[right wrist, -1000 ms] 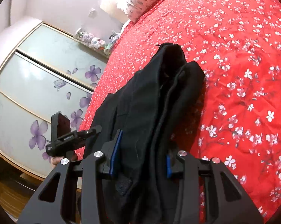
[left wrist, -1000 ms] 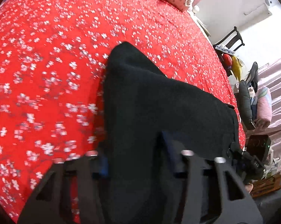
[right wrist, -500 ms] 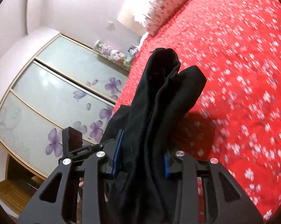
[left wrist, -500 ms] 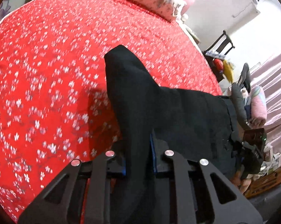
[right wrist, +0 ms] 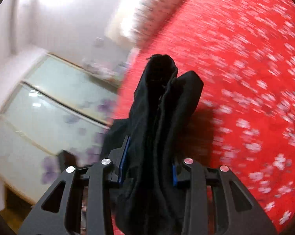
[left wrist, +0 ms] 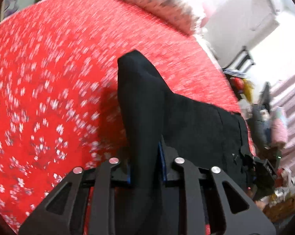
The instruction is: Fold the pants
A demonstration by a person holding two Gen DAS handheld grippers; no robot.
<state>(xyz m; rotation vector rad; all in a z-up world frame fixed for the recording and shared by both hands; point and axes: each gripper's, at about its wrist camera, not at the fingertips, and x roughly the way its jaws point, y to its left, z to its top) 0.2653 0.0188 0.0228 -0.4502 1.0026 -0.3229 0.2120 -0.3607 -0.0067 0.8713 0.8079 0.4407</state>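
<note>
The bed (left wrist: 49,62), covered in red floral fabric, carried the black pants (left wrist: 196,129) near its right edge, and its surface had slid farther below me than half a second earlier, with both views now motion-blurred; I judged the lift phase of the fold to be under way. My left gripper (left wrist: 145,168), spread a second before, had closed and was pinching one bunched fabric end, which stood up between its jaws. My right gripper (right wrist: 147,168) remained pressed on the other bunched end (right wrist: 163,117), raised above the bed.
</note>
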